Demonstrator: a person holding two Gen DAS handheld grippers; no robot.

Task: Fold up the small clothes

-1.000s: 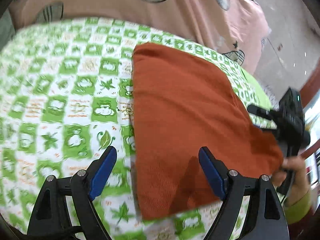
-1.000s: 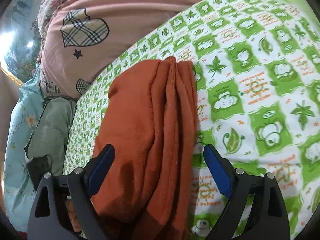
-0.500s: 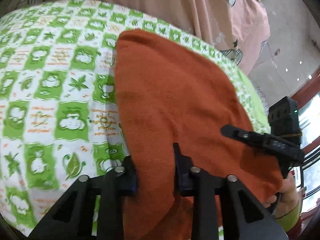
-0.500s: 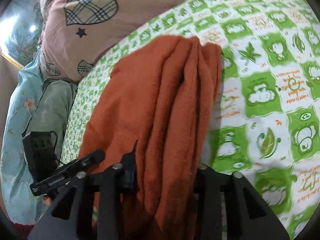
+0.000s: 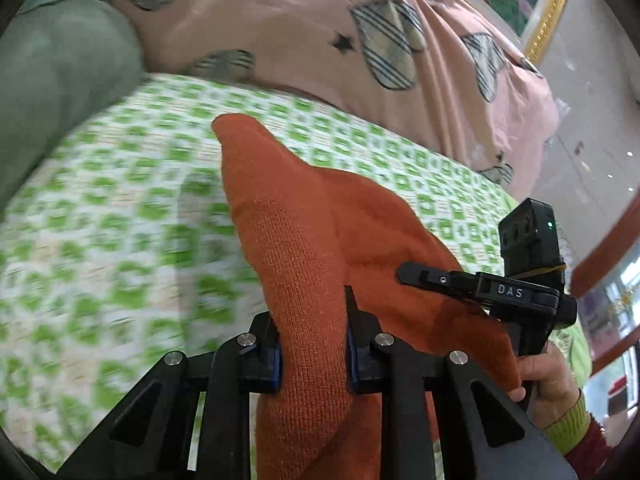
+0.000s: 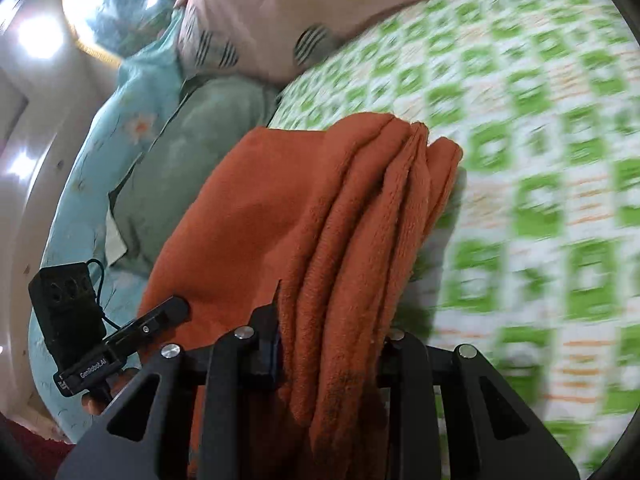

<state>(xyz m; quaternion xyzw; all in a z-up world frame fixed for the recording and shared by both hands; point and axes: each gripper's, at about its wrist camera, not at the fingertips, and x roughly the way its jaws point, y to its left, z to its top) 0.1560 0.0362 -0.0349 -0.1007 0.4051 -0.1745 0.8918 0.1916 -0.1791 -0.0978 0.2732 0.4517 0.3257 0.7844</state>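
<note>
The orange cloth is being pinched by the left gripper and held up above the green and white sheet. Its other corner is being held by the right gripper nearby.

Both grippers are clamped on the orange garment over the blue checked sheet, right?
Not quite: the sheet is green checked, as the left wrist view shows. Both the left gripper and the right gripper are shut on the orange garment.
</note>
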